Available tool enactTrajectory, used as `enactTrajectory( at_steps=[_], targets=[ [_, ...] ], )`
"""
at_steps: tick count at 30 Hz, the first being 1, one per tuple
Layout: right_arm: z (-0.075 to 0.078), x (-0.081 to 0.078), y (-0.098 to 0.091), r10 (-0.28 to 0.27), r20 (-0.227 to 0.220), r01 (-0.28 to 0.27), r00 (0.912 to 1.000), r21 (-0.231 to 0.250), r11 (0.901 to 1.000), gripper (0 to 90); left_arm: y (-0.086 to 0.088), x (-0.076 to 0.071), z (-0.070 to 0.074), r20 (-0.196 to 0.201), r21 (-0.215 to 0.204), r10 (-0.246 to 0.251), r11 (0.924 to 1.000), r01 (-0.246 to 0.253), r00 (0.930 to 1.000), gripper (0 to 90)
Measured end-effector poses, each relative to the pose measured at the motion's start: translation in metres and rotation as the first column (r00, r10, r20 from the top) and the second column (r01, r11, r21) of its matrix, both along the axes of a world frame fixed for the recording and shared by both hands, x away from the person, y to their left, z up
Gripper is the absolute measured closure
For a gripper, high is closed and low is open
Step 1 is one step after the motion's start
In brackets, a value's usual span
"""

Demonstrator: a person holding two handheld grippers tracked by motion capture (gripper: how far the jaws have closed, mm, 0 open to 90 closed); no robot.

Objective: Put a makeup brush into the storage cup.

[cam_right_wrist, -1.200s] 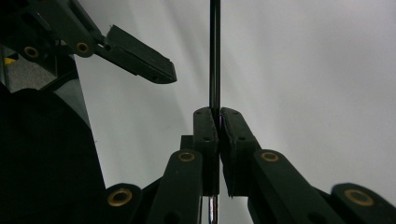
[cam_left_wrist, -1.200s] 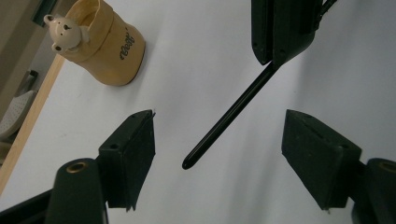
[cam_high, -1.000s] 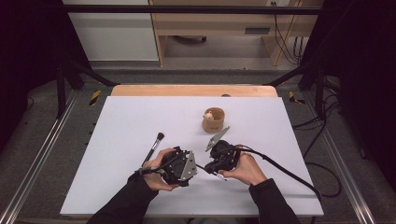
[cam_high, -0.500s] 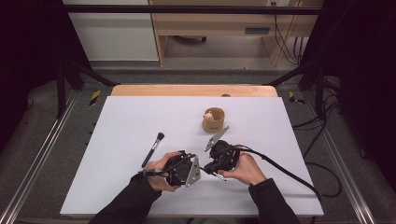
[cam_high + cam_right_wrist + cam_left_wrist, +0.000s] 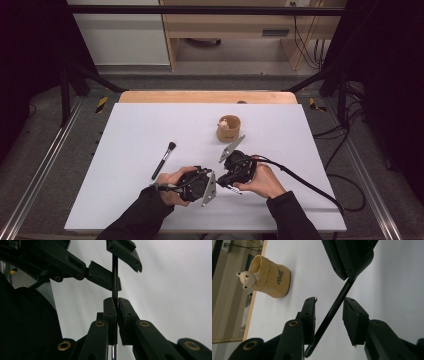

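A tan bear cup [image 5: 270, 277] with dark lettering, a black thin rod [image 5: 332, 312], black tongs [image 5: 116, 305], a white table [image 5: 140, 130].

The flat white counter [image 5: 150, 130] looks matt and smooth, like laminated board, with a bare pale wood strip along its far edge. Near its middle the small tan bear-faced cup [image 5: 270, 277] has a satiny ceramic look. The thin black stick [image 5: 332, 312] shines glossy, while the black plastic fingers [image 5: 355, 322] around it are dull and slightly grainy.
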State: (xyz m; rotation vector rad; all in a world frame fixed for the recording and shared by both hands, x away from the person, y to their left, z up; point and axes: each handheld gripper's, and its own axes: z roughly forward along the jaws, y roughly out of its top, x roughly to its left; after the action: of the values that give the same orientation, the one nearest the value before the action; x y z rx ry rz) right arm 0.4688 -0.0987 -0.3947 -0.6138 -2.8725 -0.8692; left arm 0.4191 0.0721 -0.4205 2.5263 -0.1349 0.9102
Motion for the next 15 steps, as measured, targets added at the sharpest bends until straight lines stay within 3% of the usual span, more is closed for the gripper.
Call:
enactTrajectory(
  at_steps=[11,15],
  targets=[
    [0.0009,-0.0011,-0.0006,0.015,-0.002,-0.015,0.9999,0.002,0.9999,85.7,-0.002,-0.0024,-0.0022,0.019,0.042,-0.035,0.9985,0.034,0.9992,75.0],
    [0.001,-0.0023,0.0003,-0.002,-0.007,0.002,1.0,0.01,0.9999,85.7,-0.0023,-0.0035,-0.0031,0.022,0.055,-0.049,0.9974,0.047,0.9986,77.4]
  ],
)
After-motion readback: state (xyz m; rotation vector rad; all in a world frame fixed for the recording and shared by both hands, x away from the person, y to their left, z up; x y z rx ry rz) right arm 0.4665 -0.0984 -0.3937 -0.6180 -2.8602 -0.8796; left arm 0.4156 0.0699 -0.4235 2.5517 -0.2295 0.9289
